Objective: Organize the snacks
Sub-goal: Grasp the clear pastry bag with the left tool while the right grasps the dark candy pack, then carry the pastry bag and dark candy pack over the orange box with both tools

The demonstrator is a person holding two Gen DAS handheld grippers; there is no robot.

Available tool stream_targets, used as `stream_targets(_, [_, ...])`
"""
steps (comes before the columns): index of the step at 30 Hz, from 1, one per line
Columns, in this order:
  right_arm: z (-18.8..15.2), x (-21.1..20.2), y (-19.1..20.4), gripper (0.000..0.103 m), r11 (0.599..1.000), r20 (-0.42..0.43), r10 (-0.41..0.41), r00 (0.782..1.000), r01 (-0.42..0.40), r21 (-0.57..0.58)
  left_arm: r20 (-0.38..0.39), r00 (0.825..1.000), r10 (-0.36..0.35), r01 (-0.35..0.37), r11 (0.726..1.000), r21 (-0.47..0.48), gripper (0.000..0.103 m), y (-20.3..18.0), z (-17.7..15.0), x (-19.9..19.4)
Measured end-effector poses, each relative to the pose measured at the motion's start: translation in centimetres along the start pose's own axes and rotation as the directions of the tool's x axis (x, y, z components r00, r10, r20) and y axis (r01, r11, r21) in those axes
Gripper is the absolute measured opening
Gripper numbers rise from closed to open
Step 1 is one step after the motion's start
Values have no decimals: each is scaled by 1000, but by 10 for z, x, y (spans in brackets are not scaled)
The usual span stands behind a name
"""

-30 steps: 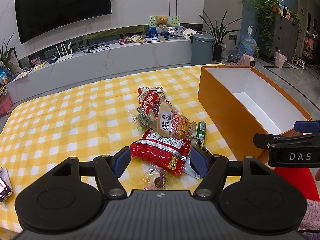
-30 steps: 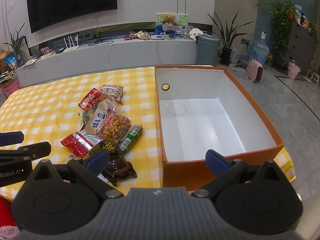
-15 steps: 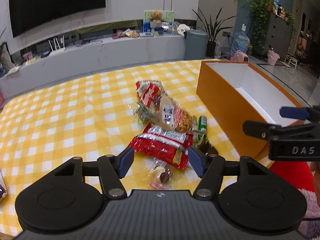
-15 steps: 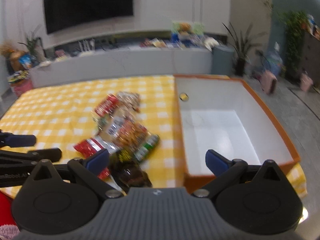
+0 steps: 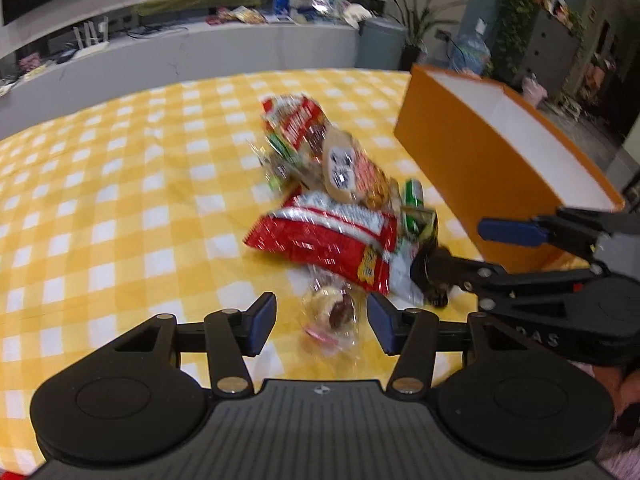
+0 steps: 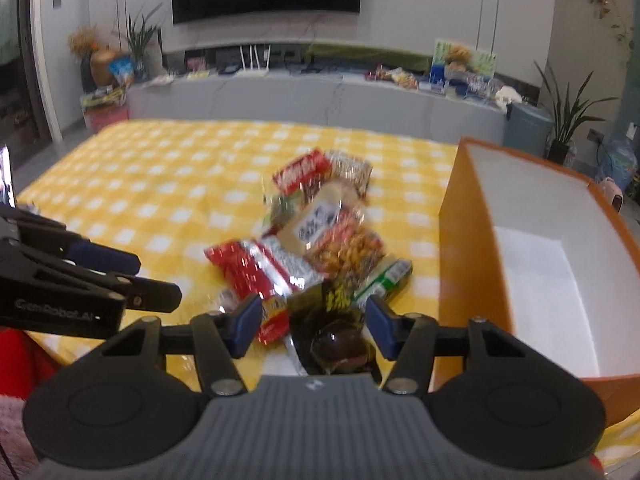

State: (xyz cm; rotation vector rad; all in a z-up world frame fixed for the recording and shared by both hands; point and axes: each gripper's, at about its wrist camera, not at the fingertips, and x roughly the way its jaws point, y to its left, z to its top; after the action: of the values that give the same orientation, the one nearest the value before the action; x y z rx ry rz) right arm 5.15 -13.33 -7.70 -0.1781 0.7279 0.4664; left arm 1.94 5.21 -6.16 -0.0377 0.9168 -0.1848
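A pile of snack packets lies on the yellow checked tablecloth [image 5: 120,184]. A red foil bag [image 5: 324,240] is at its near side, also in the right wrist view [image 6: 248,268]. My left gripper [image 5: 322,322] is open, its jaws on either side of a small clear-wrapped sweet [image 5: 334,312]. My right gripper [image 6: 314,326] is open around a dark brown packet [image 6: 336,344], and it also shows in the left wrist view [image 5: 472,248]. An open orange box [image 6: 464,240] with a white inside stands right of the pile.
A peanut bag [image 6: 348,244], a green pack [image 6: 384,280] and a red wrapper [image 6: 300,172] lie further back in the pile. A grey TV bench [image 6: 320,96] and a bin [image 6: 528,124] stand beyond the table. A phone edge [image 6: 6,176] shows at far left.
Both grippers have moved forward and down to the pile. The right one swung left from the box to the dark packet and narrowed its opening. The left one now frames the small sweet.
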Motion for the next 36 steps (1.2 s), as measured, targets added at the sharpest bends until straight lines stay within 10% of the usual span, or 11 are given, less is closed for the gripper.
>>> stream_targets(19, [-26, 59, -9, 63, 999, -105, 9, 994, -13, -36, 20, 999, -33, 30, 991, 131, 76, -1, -5, 52])
stream_targets(36, [-33, 65, -8, 55, 1000, -104, 4, 995, -7, -24, -21, 997, -78, 79, 995, 61, 50, -4, -1, 63])
